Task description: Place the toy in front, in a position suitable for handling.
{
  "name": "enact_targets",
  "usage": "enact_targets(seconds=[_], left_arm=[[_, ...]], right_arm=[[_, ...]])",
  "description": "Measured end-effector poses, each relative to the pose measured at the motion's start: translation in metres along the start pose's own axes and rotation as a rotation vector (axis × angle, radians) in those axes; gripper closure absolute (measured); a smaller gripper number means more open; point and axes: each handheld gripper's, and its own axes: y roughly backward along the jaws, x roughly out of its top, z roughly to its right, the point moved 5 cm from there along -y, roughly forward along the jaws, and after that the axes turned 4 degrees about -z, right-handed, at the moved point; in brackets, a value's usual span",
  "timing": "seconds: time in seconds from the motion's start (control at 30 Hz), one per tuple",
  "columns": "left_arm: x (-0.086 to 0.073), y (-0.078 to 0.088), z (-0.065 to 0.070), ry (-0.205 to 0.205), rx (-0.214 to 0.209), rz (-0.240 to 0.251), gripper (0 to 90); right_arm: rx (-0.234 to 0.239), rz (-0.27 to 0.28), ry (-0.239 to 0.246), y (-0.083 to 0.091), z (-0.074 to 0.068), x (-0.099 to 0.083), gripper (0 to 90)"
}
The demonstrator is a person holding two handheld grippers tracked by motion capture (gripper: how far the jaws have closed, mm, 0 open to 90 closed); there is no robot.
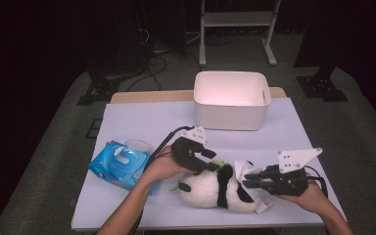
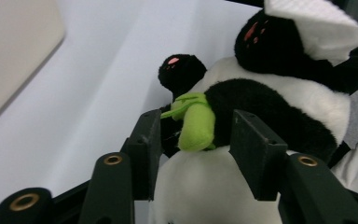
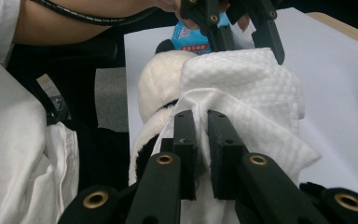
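- The plush panda [image 1: 215, 188] lies on its side near the front edge of the table [image 1: 142, 122], between the 2 hands.
- A white wipe [image 3: 242, 88] is draped over the panda's black limb and is pinched by the right tongs [image 3: 202, 140], whose jaws are seen nearly together with the cloth between them.
- The left tongs [image 2: 196, 135] straddle the panda's body at the green leaf [image 2: 196, 123]; the jaws stand apart on either side of it, and no firm clamp on the plush is seen.
- The wiping could go wrong here: with the toy loosely steadied, a pull on the wipe is judged likely to drag or roll the panda towards the table edge.
- The thin wipe could also slip from the narrow pinch.
- Farther off, a blue wipes pack [image 1: 120, 164] lies to the left and a white bin [image 1: 231, 100] stands behind.
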Motion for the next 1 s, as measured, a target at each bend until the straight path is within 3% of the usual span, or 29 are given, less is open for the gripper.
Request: enact_targets(seconds=[0.1,0.13,0.2,0.27,0.5,0.73,0.83,0.93,1.0], left_arm=[[-0.001,-0.008,0.0,-0.001,-0.025,-0.017,58.1],[-0.001,-0.01,0.001,-0.018,-0.038,-0.022,63.5],[0.0,-0.012,0.002,-0.027,-0.034,-0.024,75.3],[0.002,-0.011,-0.001,-0.026,-0.025,-0.028,78.4],[0.018,-0.007,-0.002,-0.052,0.016,-0.033,80.0],[0.04,0.004,0.001,-0.085,0.059,0.016,80.0],[0.041,0.002,0.005,-0.101,0.057,0.005,79.9],[0.037,-0.006,0.008,-0.115,0.029,-0.012,79.6],[0.034,-0.009,0.01,-0.114,0.001,-0.002,79.5]], right_arm=[[-0.001,0.004,-0.003,0.001,0.0,-0.001,81.9],[-0.003,0.005,-0.003,0.001,0.0,-0.001,81.9],[-0.004,0.005,-0.002,0.001,0.0,-0.001,81.9],[-0.01,0.011,-0.002,0.002,0.001,0.0,81.7],[-0.03,0.043,0.003,0.01,0.003,0.003,81.8],[-0.051,0.021,0.014,0.009,0.003,0.0,81.8],[-0.051,0.005,0.002,0.004,0.005,-0.004,81.8],[-0.037,-0.017,-0.007,-0.003,0.007,-0.01,81.8],[-0.013,0.019,-0.004,0.001,0.004,-0.007,81.8]])
